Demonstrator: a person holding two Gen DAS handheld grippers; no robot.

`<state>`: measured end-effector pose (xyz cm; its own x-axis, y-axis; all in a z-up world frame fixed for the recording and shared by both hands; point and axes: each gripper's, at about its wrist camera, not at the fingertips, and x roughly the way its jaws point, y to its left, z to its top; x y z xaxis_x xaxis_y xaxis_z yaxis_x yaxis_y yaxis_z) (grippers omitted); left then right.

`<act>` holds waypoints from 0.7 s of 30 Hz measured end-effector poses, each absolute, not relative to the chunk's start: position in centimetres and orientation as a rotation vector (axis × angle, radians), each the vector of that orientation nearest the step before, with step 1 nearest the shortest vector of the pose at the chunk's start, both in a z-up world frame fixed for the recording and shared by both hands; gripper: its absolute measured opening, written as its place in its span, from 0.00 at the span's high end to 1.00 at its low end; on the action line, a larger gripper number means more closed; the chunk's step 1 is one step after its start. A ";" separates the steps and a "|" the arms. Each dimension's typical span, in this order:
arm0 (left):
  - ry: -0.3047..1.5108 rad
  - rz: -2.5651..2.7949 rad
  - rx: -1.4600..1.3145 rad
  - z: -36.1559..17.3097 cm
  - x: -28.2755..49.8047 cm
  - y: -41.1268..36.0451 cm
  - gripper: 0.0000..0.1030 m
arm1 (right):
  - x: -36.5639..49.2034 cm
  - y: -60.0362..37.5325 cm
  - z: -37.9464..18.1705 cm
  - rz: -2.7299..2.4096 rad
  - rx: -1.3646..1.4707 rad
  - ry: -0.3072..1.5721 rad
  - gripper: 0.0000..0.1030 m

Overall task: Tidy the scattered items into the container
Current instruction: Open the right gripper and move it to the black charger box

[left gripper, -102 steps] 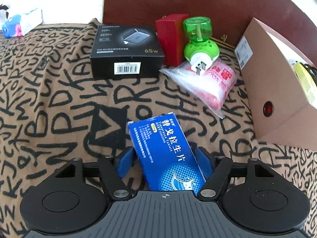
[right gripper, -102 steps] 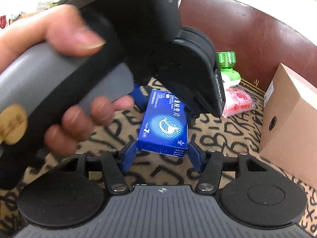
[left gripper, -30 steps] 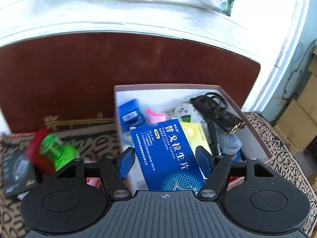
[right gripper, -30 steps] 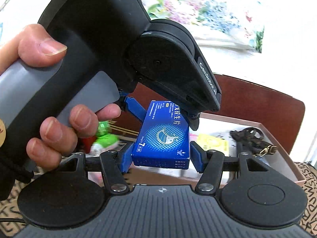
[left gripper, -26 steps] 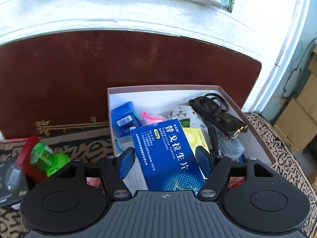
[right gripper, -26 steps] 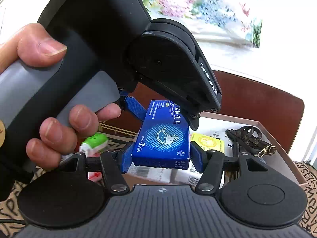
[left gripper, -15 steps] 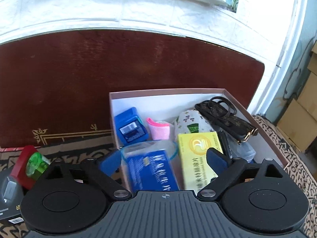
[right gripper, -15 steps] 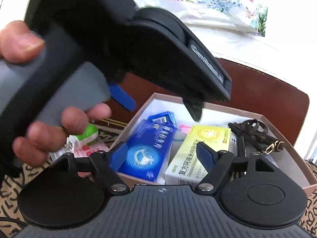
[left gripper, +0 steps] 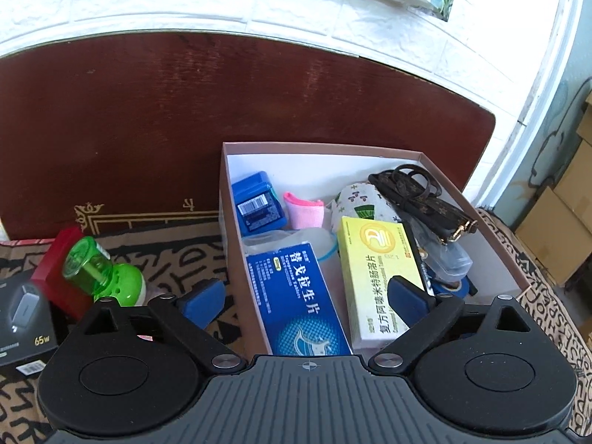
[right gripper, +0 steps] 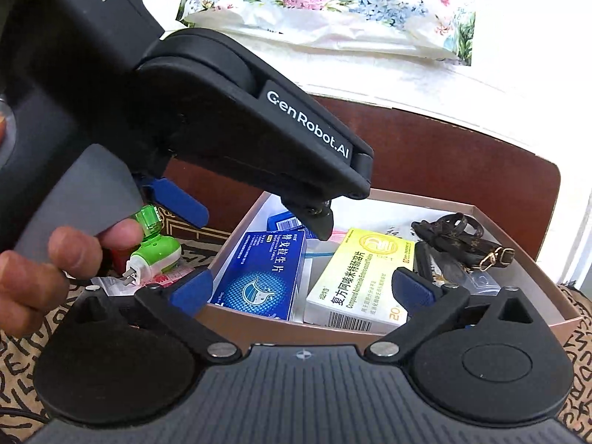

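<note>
Our left gripper point(left gripper: 309, 298) and right gripper point(right gripper: 301, 290) both had their jaws spread wide, having just been opening, with nothing pinched between them. The blue box point(left gripper: 299, 299) lay free in the container point(left gripper: 495, 251), at its near left side beside the yellow box point(left gripper: 381, 277); its long axis ran away from us, roughly in line with the left jaws, which hung straight above it. We judged that item done. What remained lay to the left, outside the container on the patterned bed cover point(left gripper: 177, 262): the green plug-in bottle point(left gripper: 103, 273), a red box point(left gripper: 59, 262) and a black box point(left gripper: 22, 318). Our left gripper was nearer these, so we would swing left.
</note>
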<state>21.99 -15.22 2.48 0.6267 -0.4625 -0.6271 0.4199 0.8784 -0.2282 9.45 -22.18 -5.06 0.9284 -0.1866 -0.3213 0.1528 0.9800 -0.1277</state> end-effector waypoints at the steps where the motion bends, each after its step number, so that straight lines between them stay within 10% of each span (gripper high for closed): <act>1: 0.735 -0.504 -0.060 2.5 21.8 -15.1 0.02 | 9.2 -21.9 -4.9 -0.175 -0.107 0.339 0.01; 21: 0.683 -0.453 -0.030 2.9 15.3 -12.2 0.02 | 6.8 -18.6 -4.1 -0.117 -0.210 0.324 0.00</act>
<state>15.34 -12.16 2.90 0.6827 -0.4138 -0.6023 0.3944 0.9025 -0.1730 6.80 -18.64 -4.13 0.9415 -0.1476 -0.3030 0.0804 0.9715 -0.2232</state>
